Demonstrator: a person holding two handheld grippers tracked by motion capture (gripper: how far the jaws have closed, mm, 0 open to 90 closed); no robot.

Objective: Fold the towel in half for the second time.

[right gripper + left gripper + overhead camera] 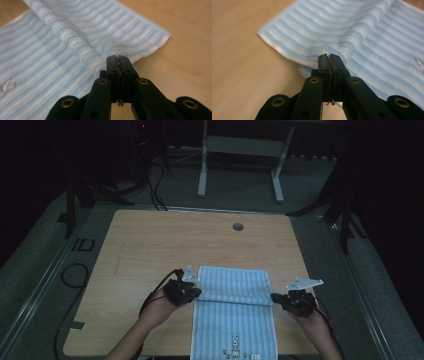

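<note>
A light blue striped towel [233,310] lies on the wooden table [150,245], its far part folded back toward me, a small rabbit print near its front edge. My left gripper [196,292] is shut on the towel's [352,32] left edge at the fold. At the opposite side my right gripper [275,297] is shut on the towel's [82,32] right edge. Both hold the folded layer slightly above the layer beneath. In each gripper view the black jaws meet with a thin bit of cloth pinched between them.
A round cable hole [238,226] sits near the table's far edge. Behind the table stand a white metal frame [240,155] and dark stands [345,215]. Cables [75,275] lie on the floor at the left.
</note>
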